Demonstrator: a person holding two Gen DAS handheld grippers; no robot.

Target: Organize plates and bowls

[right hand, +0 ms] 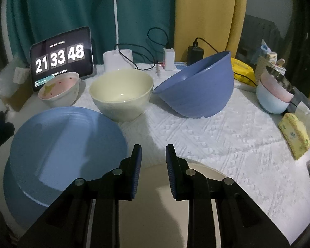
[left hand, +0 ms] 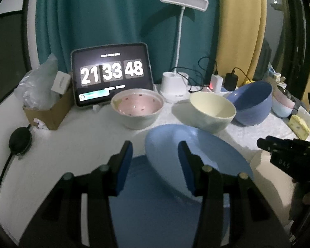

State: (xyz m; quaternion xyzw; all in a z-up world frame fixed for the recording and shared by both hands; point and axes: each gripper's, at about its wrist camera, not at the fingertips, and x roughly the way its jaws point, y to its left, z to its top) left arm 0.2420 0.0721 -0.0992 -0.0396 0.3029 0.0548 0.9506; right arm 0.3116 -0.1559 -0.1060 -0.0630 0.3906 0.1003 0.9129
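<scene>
- Light blue plate (right hand: pixel 68 142) tilted, one edge propped on a darker blue plate (right hand: pixel 20 194), near the counter's (right hand: pixel 227 144) front edge, left side.
- Left gripper (left hand: pixel 156 159) jaws apart, straddling the raised rim; grip unclear.
- Right gripper (right hand: pixel 153 161) part open, empty, over a cream plate (right hand: pixel 196 169) just right of the blue ones.
- Bowls lie further back.

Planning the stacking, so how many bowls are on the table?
5: pink bowl by the tablet, cream bowl centre, tilted blue bowl, and two nested bowls far right. More may be hidden.
</scene>
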